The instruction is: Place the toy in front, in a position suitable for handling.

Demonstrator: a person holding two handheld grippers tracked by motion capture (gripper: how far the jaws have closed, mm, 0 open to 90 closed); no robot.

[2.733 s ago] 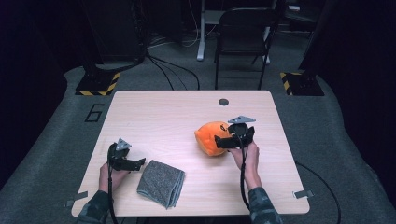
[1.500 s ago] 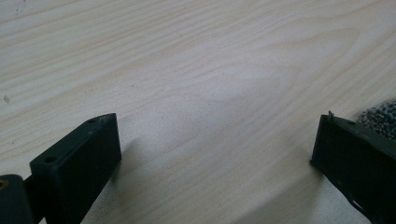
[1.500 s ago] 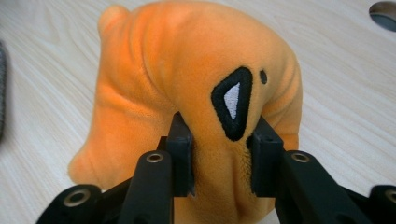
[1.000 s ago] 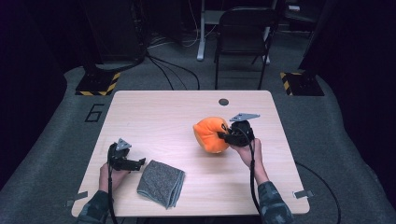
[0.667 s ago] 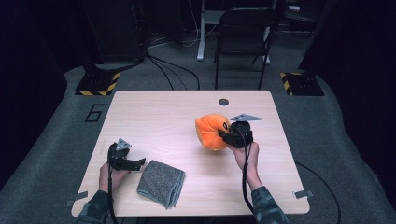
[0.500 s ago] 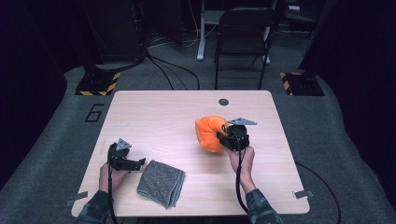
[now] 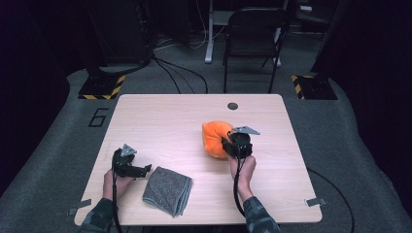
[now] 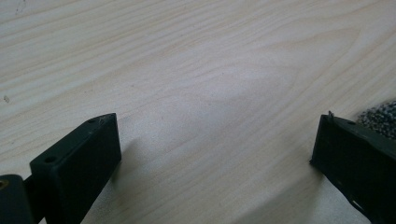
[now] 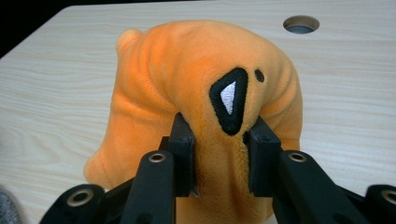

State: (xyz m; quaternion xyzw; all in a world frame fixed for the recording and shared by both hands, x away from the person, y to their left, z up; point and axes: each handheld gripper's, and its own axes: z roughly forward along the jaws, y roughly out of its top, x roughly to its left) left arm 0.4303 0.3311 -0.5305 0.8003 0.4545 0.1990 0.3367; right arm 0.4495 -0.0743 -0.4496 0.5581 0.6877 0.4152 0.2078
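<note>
right hand-held gripper (image 9: 219,154): jaws nearly closed, pinching a fold of the orange plush toy (image 9: 196,107), which sits right of centre on the tabletop (image 7: 160,116). left hand-held gripper (image 7: 130,164): jaws wide apart, nothing between them, low over the near left, just left of the grey cloth (image 7: 167,190).

A pale wooden table (image 7: 160,121) with a round cable hole (image 7: 232,106) is standing on grey carpet (image 7: 350,145). A black folding chair (image 7: 252,34) is sitting behind it. Yellow-and-black striped floor plates (image 7: 102,87) are lying at both far corners, cables (image 7: 180,73) are trailing across the floor, and darkness is swallowing the room's edges.
</note>
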